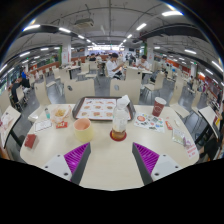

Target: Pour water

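Your tongs [110,158] are released, fingers spread wide with nothing between them, held above a pale table [100,165]. Going left to right beyond them: an orange cup [82,125], then a clear bottle [119,122] on a round coaster straight ahead of the gap and well apart, then a brown cup [158,106]. A tray [100,107] lies behind.

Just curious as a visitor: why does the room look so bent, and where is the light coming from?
Gripper view: a wide-angle lens curves the table edge and the hall; ceiling strip lights light it evenly, with soft shadows; the open claw shows nearest, and the bottle beyond it looks small.
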`<state>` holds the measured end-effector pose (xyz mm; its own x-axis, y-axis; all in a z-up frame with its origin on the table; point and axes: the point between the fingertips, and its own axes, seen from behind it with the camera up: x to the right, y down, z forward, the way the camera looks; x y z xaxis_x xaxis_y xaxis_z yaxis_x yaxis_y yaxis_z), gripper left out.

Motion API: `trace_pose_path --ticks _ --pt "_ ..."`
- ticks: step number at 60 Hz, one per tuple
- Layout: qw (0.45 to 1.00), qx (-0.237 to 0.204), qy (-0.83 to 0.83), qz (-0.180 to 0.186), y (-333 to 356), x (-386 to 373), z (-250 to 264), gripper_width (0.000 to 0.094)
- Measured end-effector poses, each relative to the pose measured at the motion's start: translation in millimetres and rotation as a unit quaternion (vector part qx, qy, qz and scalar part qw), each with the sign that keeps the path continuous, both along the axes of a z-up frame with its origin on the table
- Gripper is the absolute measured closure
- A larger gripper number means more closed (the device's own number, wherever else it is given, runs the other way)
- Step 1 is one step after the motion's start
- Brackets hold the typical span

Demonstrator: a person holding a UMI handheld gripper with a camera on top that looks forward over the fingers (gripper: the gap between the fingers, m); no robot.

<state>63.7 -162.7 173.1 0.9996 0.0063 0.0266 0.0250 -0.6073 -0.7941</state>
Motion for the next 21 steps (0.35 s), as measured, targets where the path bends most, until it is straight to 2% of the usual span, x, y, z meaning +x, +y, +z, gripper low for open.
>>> trace_pose_path --ticks 21 --pt "0.999 0.008 -0.035 0.004 -40 -6 26 0.0090"
